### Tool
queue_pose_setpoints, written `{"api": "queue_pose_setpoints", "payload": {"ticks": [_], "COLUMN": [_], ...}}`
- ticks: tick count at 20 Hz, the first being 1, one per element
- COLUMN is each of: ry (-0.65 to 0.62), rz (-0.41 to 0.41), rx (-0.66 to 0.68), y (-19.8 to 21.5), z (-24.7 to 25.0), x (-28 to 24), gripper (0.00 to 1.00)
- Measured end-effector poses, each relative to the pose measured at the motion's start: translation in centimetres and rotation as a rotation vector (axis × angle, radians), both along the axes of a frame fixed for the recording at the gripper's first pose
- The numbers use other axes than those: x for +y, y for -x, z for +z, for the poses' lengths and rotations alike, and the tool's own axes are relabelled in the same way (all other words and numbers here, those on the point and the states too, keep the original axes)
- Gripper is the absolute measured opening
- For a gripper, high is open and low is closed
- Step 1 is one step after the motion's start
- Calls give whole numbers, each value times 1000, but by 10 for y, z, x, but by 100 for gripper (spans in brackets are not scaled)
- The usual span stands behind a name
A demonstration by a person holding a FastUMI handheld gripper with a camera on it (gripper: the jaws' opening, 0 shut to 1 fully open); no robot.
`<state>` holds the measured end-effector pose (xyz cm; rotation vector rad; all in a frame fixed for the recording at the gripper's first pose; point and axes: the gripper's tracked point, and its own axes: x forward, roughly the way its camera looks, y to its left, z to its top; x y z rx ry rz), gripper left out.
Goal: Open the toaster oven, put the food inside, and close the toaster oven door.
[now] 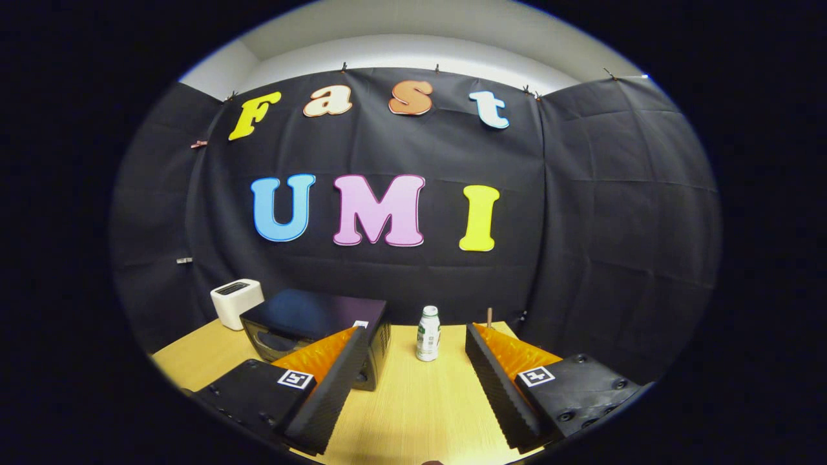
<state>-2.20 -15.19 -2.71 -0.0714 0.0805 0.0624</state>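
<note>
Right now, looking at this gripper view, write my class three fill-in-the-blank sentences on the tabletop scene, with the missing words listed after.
1. The gripper has its fingers spread ____ with nothing between them.
2. The white pop-up toaster stands behind the ____ toaster oven.
3. Beyond the fingers, the small bottle stands ____ on the wooden table.

Missing words: open; black; upright

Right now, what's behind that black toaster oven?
A white toaster stands behind the toaster oven, against the booth's wall. Its lower side is covered. The open hand-held gripper holds nothing.
</note>
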Motion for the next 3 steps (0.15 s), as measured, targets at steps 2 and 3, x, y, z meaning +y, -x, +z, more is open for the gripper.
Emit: {"api": "queue_pose_setpoints", "payload": {"ticks": [2,3], "ry": [-11,-20], "rz": [7,11], "rx": [16,9], "y": [5,8], "z": [-1,2], "x": [4,9], "gripper": [99,99]}}
